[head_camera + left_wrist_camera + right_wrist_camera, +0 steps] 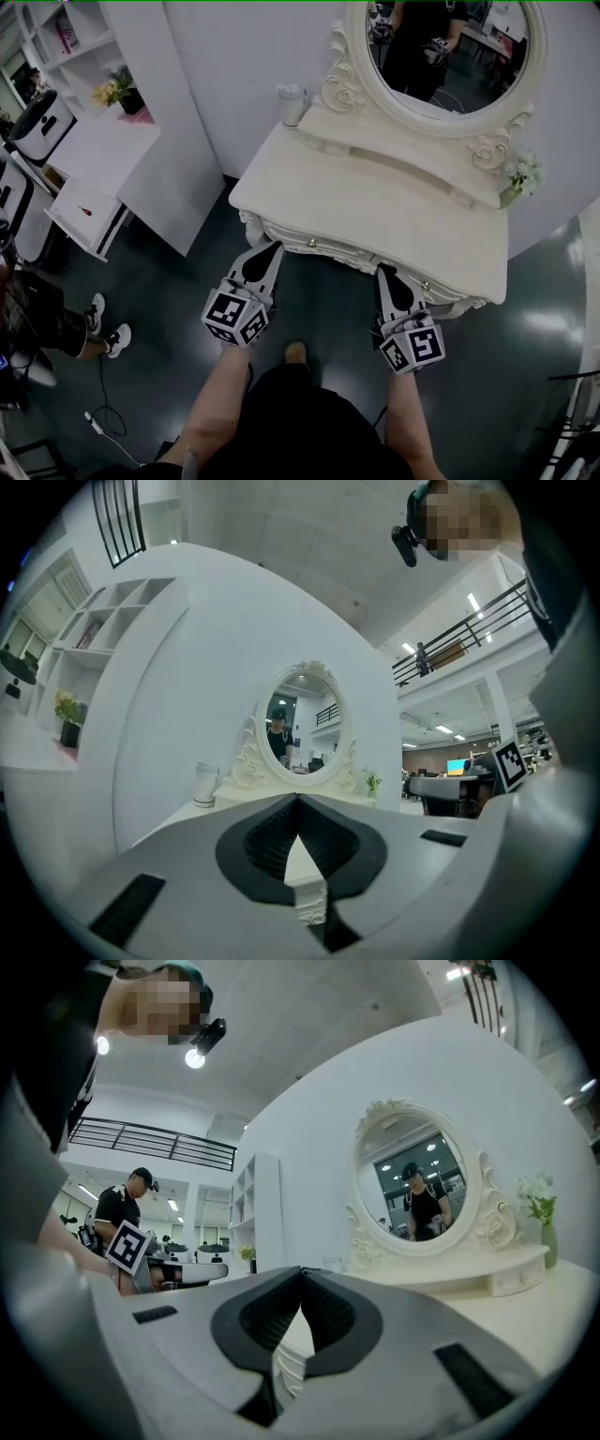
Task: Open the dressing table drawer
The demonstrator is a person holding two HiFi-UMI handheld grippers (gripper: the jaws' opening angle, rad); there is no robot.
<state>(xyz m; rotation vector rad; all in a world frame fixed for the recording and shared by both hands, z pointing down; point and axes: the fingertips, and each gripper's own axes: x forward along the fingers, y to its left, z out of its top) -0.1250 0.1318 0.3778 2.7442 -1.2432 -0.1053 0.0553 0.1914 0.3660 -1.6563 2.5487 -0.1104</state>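
Drawer front (pixel 343 250) of the cream carved dressing table (pixel 375 202) sits closed at centre. Just below it, the grey left gripper (pixel 274 247) and right gripper (pixel 382 270) have their jaws pressed together, empty.

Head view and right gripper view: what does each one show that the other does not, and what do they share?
Only the head view shows the drawer knobs and the dark floor, seen from above. Only the right gripper view shows the railing high up and the ceiling. Both show the oval mirror, the pale table top, the small flower vase at its right end, and the right gripper with its jaws together and nothing between them.
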